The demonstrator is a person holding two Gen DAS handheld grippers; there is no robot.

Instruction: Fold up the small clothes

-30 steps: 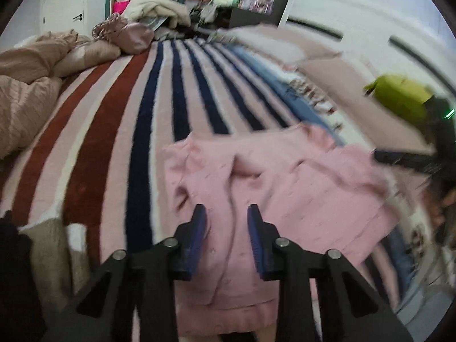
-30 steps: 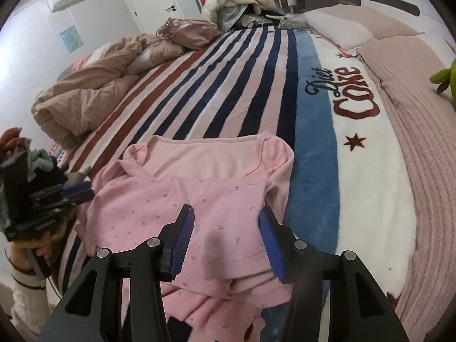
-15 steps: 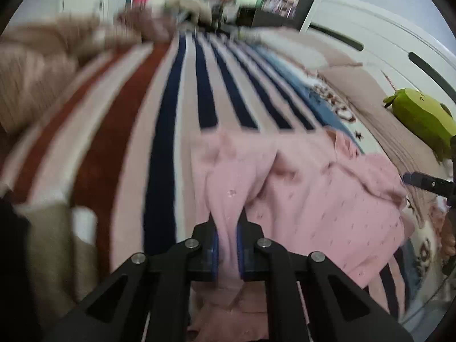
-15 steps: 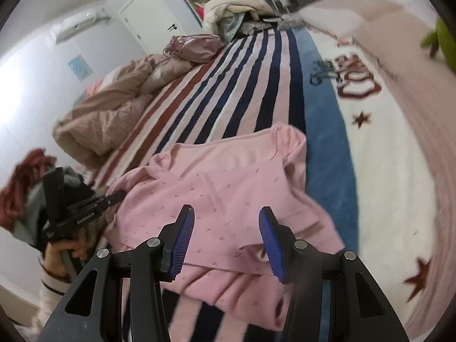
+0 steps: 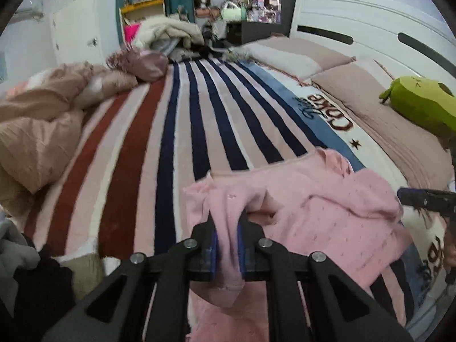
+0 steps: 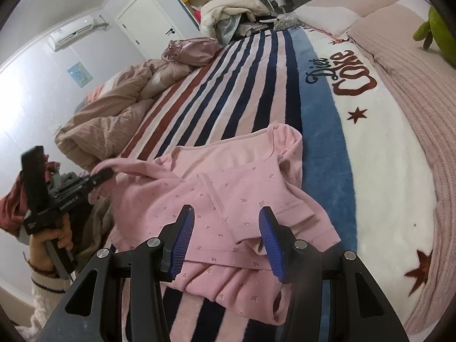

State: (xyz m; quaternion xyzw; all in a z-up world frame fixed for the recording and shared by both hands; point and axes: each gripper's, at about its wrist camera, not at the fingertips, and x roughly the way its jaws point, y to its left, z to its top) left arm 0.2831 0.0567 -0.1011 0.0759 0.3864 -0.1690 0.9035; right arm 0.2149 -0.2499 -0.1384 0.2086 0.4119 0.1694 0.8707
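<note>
A small pink garment [image 5: 319,216] with tiny printed motifs lies rumpled on the striped blanket [image 5: 182,142]. My left gripper [image 5: 227,245] is shut on a fold of its left side and holds that fold raised. In the right wrist view the same pink garment [image 6: 228,188] spreads under my right gripper [image 6: 226,242], which is open and hovers just above its near edge. The left gripper [image 6: 99,175] shows at the left there, clamped on a sleeve. The right gripper's fingertips [image 5: 410,195] show at the right edge of the left wrist view.
A beige quilt [image 5: 37,131] is bunched at the left of the bed. Pillows [image 5: 299,57] and a green plush toy [image 5: 421,105] lie at the right by the headboard. A pink bag [image 6: 193,50] and piled laundry [image 5: 168,32] sit at the far end.
My left gripper closed on the pink garment's left side and lifted that fold. My right gripper stayed open and shifted a little over the garment's near edge.
</note>
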